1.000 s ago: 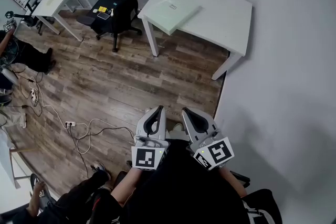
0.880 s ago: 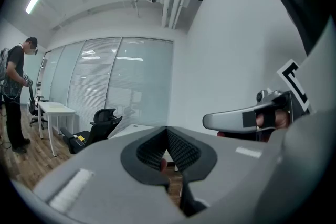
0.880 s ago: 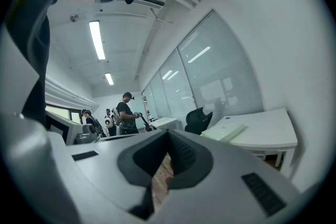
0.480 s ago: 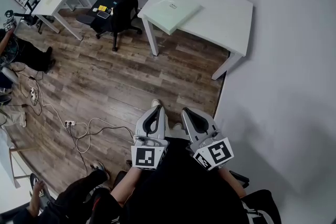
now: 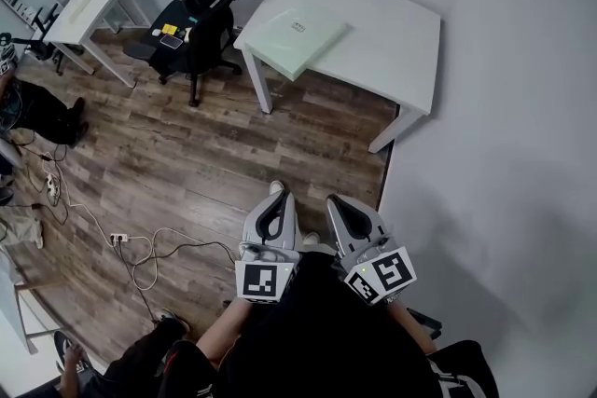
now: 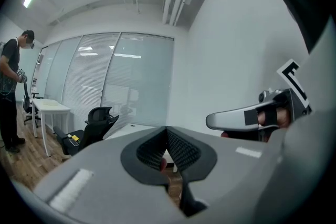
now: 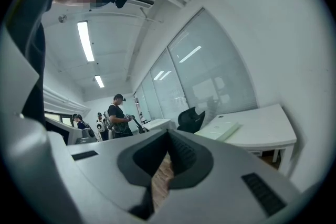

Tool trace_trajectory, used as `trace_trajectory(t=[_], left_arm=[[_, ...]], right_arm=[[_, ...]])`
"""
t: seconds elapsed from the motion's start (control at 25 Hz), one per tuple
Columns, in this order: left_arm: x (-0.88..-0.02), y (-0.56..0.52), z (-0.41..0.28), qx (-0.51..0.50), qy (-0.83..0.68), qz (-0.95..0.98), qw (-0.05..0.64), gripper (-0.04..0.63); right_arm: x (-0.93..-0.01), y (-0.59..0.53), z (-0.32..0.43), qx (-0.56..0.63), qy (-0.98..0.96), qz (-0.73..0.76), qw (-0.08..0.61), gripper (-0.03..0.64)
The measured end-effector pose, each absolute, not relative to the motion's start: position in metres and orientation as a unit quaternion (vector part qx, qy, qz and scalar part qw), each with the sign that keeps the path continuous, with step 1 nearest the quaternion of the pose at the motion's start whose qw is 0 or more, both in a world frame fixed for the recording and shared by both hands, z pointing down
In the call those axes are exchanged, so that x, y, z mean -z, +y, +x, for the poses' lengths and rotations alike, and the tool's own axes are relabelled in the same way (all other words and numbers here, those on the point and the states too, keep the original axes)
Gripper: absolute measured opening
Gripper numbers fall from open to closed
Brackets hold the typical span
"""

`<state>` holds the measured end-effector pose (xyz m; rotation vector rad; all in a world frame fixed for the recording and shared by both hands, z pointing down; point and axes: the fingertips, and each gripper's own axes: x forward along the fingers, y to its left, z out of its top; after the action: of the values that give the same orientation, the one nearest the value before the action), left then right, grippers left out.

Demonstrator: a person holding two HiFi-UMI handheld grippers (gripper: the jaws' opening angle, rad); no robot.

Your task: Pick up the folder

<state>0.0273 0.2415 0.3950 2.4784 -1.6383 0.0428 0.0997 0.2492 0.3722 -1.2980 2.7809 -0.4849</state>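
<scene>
With left tongs (image 5: 280, 195) and right tongs (image 5: 332, 199) closed and empty, arriving unopened could push the folder (image 5: 297, 31) well ahead off its worktop (image 5: 392, 37).

pale green folder (image 5: 297, 33) lies flat on the white desk (image 5: 392, 37), at its left edge.

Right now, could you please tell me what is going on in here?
A person stands on the wood floor holding the left tongs and right tongs out in front, both shut and empty. The pale green folder lies untouched on the white desk ahead, well out of reach.
</scene>
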Motion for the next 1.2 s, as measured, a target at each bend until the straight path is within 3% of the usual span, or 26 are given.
trace_trajectory(t=[0.64, 1.2], left_arm=[[-0.393, 0.114, 0.01, -0.006, -0.516, 0.852, 0.086, 0.005], [-0.408, 0.011, -0.019, 0.004, -0.468, 0.868, 0.164, 0.005]], right_arm=[[-0.372, 0.135, 0.085, 0.171, 0.873, -0.457, 0.0, 0.0], [-0.373, 0.04, 0.055, 0.168, 0.854, -0.493, -0.004, 0.0]])
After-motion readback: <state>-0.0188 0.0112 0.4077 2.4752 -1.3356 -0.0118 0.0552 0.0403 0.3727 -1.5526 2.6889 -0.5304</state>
